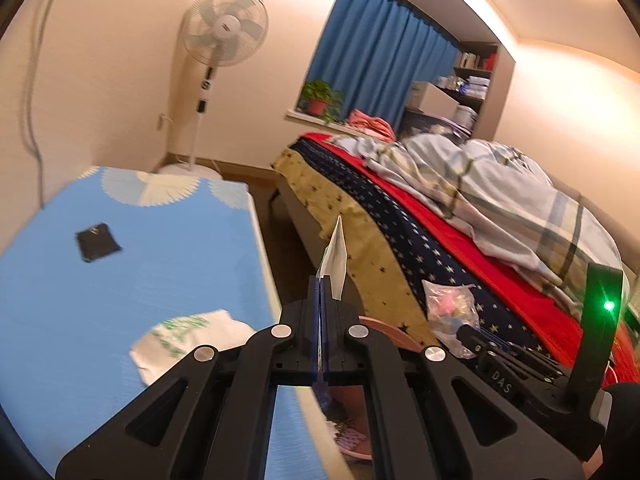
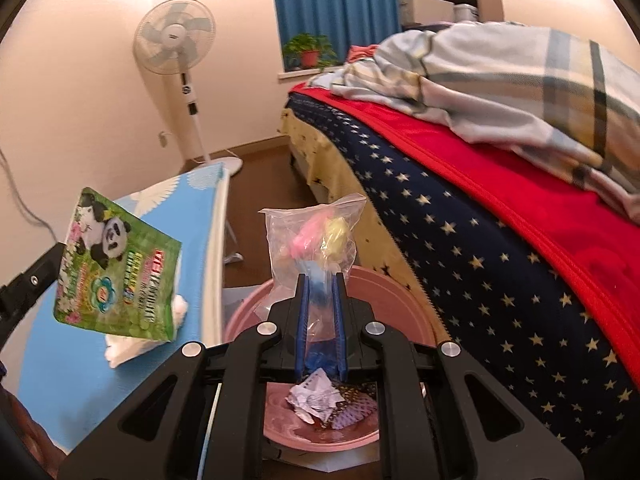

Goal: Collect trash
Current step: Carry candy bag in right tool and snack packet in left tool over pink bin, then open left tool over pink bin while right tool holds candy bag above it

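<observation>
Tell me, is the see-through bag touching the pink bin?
Apart. In the right wrist view, the right gripper pinches the clear bag and holds it up above the pink bin; its lower end hangs free over the trash inside.

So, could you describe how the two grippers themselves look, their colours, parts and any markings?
Both are black plastic tools with angular linkage arms joined by round silver pins. The left gripper and the right gripper each have two thin blue fingers. Seen from the left camera, the right gripper's body carries white letters "DAS" and an upright black part with a green light. No cables or sleeves show clearly.
</observation>
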`<state>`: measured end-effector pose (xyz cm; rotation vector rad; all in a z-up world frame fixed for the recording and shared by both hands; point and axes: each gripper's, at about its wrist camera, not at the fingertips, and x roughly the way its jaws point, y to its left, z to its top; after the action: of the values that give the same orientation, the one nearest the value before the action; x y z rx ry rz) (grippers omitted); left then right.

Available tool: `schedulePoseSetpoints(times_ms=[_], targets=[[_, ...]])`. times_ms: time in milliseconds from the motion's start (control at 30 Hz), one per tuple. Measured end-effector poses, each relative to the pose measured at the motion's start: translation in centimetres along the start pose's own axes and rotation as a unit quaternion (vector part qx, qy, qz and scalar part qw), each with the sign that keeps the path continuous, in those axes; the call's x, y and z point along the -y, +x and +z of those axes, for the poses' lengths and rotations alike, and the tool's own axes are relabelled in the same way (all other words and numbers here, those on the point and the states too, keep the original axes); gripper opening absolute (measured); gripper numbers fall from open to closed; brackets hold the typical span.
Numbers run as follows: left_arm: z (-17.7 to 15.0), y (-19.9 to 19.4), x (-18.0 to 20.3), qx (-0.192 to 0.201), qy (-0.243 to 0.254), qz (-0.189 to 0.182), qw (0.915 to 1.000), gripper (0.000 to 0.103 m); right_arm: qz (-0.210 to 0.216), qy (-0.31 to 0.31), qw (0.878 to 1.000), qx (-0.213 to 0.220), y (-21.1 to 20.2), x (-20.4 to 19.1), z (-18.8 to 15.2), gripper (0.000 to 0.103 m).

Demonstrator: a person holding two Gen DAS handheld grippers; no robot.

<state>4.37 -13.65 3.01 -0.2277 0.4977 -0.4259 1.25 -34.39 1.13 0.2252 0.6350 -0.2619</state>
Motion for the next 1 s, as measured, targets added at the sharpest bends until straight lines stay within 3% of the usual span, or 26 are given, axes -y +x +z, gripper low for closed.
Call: schedulePoseSetpoints(times_ms=[233, 667, 1000], targets=[[-2.0, 3.5, 0.9, -0.025, 0.006, -0.021, 0.9995, 0.0, -0.035, 0.017, 0.999, -0.001, 2.0, 1.1, -1.8, 0.012], [-5.5, 8.5, 1.3, -0.117, 0.017, -0.007, 0.9929, 0.0, -0.067, 0.031, 0.996, -0.047, 6.1, 1.8, -4.9, 0.012], [-6.9, 10.0, 1.2, -0.157, 0.021, 0.007, 0.9873, 0.0, -0.076, 0.035, 0.994, -0.072, 7.7, 1.9, -6.2, 0.014]])
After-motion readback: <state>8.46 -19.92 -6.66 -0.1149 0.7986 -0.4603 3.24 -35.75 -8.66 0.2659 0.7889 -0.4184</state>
